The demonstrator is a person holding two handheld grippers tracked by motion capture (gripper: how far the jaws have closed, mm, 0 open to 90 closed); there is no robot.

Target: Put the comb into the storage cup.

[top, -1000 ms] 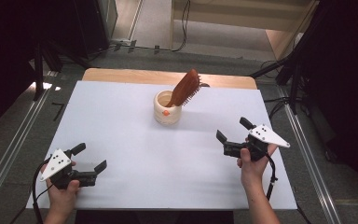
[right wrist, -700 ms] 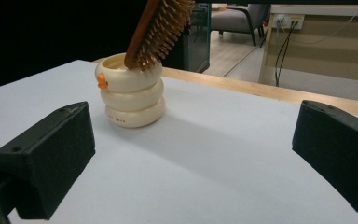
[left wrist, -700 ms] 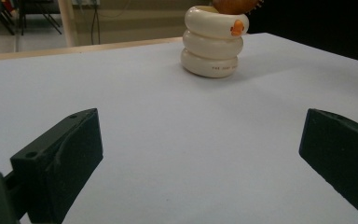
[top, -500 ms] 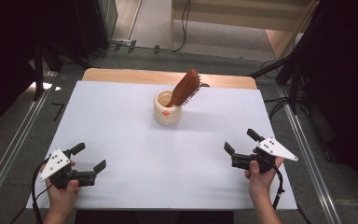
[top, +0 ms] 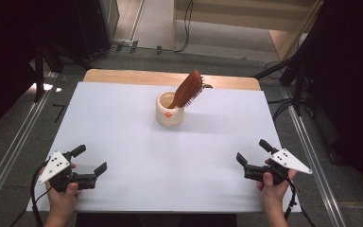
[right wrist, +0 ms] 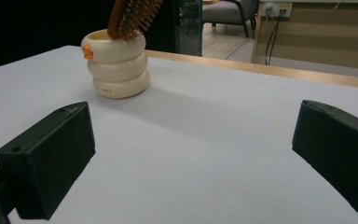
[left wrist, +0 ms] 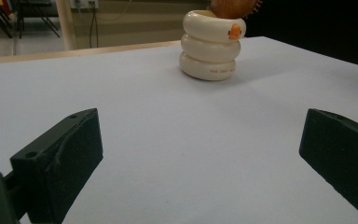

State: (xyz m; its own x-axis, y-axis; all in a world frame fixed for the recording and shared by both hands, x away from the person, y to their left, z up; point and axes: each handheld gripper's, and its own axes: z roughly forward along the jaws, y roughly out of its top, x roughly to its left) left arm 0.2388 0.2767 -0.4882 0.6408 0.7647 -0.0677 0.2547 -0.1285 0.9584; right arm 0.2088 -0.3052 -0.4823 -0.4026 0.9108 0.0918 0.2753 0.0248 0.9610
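— Now that the right gripper [top: 254,157] has dropped back to the near right corner of the table [top: 123,118], is anything in hand?

— No. Its jaws gape with nothing between them, same as the left gripper [top: 90,160] at the near left corner. The wooden hairbrush [top: 187,89] leans in the cream ringed holder [top: 169,110] towards the far edge. I'd say the job looks finished.

My left gripper [top: 89,160] sits low at seven o'clock, jaws spread wide, pointing toward two. My right gripper [top: 251,152] rests at five o'clock, jaws wide, aimed toward ten.
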